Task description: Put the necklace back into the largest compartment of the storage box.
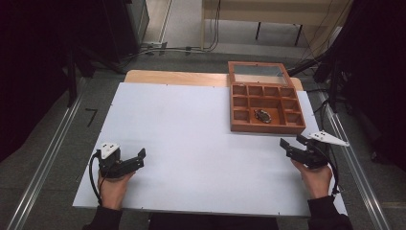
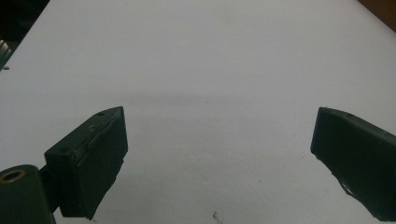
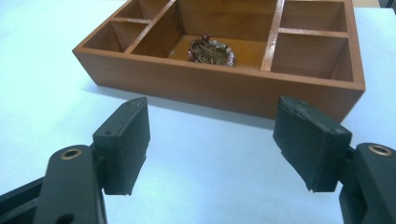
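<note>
- Bracelet, a beaded coil, lies in the middle compartment of the wooden compartment box at the far right of the white worktop; the box's glass lid stands open behind it.
- Right gripper sits just short of the box's near wall, jaws spread wide and empty. I judge the reach for the bracelet barely begun; grasp and lift remain.
- Left gripper rests well apart at the near left, jaws apart, nothing between them.
- High view gives the full layout and lid.
- Right gripper view shows the bracelet close up, with dark red beads.
- Left gripper view offers bare worktop.
</note>
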Available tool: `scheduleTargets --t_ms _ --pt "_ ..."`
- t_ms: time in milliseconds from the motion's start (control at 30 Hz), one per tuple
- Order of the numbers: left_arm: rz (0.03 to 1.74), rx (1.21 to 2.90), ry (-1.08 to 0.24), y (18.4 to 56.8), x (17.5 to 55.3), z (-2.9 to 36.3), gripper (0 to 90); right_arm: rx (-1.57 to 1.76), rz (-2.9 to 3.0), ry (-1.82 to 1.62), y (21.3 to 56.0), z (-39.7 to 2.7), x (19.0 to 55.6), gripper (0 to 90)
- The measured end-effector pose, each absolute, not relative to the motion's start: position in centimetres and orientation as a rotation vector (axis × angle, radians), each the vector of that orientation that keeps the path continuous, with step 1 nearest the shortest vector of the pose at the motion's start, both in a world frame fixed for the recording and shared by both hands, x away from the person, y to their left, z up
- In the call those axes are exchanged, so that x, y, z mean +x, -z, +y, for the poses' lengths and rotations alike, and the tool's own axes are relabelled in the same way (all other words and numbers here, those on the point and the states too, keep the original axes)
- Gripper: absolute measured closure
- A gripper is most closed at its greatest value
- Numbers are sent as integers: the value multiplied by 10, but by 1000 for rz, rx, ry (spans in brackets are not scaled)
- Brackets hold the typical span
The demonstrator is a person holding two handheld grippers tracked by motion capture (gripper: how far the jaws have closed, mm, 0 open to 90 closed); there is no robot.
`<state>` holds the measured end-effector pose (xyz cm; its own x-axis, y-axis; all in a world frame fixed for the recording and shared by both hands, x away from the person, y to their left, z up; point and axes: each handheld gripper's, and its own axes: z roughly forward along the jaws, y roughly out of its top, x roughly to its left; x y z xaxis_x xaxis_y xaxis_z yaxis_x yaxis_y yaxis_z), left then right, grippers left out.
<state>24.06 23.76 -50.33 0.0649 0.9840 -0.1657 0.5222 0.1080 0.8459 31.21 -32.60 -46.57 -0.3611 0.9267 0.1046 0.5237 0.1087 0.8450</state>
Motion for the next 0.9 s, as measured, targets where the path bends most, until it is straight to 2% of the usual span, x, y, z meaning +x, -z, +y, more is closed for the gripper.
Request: scheduleTargets --t_ms 900 --pt "1561 1526 -717 503 239 237 45 1435 1903 -1137 477 -356 279 252"
